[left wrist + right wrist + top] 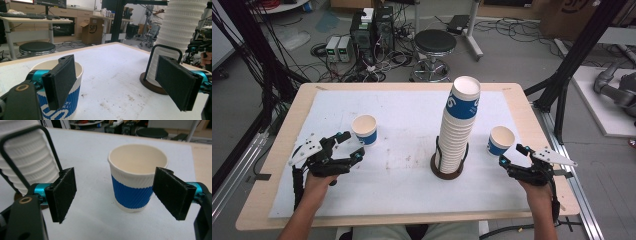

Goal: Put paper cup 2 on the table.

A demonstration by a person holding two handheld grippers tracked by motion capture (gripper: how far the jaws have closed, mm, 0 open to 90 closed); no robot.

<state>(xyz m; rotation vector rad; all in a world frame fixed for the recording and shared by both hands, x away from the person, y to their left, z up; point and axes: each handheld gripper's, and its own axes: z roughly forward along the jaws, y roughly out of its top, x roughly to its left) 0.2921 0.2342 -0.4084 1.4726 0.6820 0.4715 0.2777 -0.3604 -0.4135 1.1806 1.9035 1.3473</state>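
High view: the cup stack [458, 127] stands mid-counter [272, 165]; the left cup [365, 129] and right cup [501, 140] flank it. Left gripper view: the left hand-held gripper [122, 82] is spread beside the left cup [62, 100]. Right gripper view: the right hand-held gripper [120, 195] is spread, not touching the right cup [136, 177].

1. Looks like a robotics lab: black frame rig [571, 65] around the table [277, 165].
2. Cables [377, 70] and electronics boxes [372, 30] sprawl on the floor.
3. Desks with a keyboard [25, 15], cardboard box [91, 30], stool [434, 45].
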